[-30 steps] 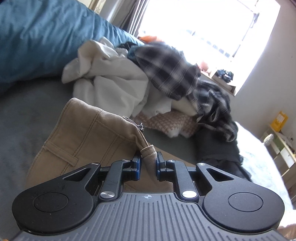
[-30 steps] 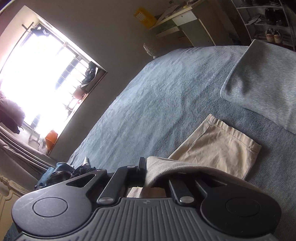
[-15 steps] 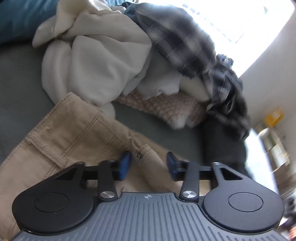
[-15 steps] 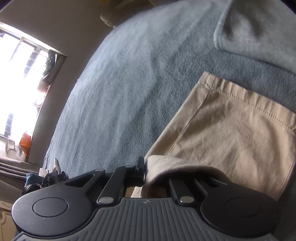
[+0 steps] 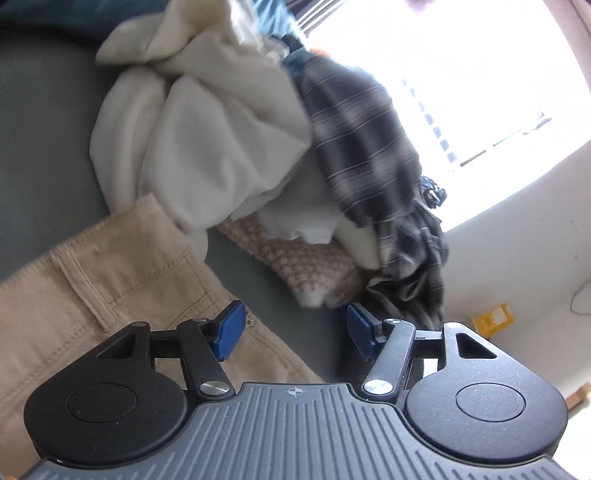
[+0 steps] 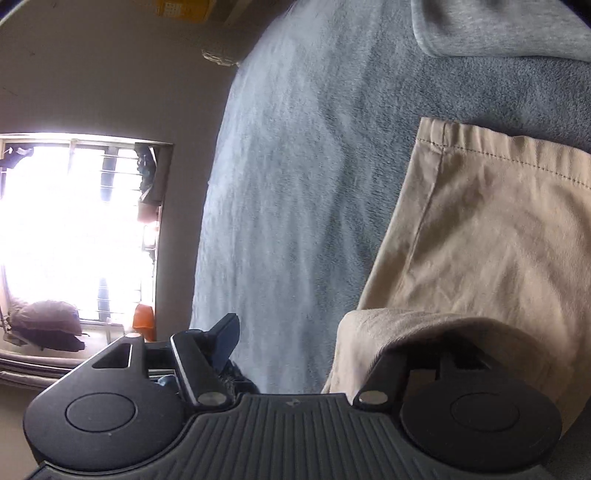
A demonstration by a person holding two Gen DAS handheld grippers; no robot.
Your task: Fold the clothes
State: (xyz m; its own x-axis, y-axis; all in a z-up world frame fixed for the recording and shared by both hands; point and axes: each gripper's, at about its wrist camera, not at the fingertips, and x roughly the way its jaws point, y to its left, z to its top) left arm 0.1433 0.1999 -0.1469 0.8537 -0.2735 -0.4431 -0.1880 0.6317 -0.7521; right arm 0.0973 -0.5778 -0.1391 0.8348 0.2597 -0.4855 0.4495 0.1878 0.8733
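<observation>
Tan trousers [image 5: 92,295] lie on the grey-blue bed [image 5: 48,155], waistband and belt loop at the lower left of the left wrist view. My left gripper [image 5: 294,332] hangs over their edge, its jaws opening, and its blue pads [image 5: 229,330] touch no cloth. In the right wrist view a trouser leg [image 6: 498,229] lies flat with its hem toward the top. My right gripper [image 6: 299,343] has its jaws opening. A fold of the tan cloth [image 6: 406,328] drapes over and hides its right finger, while the left finger [image 6: 225,338] stands clear.
A heap of clothes lies ahead of the left gripper: a white garment [image 5: 207,147], a dark plaid shirt [image 5: 362,147], a knitted piece [image 5: 310,266]. A grey folded cloth [image 6: 498,26] lies beyond the trouser hem. Bare blanket [image 6: 295,166] stretches left of the leg toward a wall with a bright window [image 6: 74,229].
Both grippers were shut on the tan trousers and have spread their jaws and let go. Both have rolled and sunk toward the bed, and the trousers now lie flatter.
</observation>
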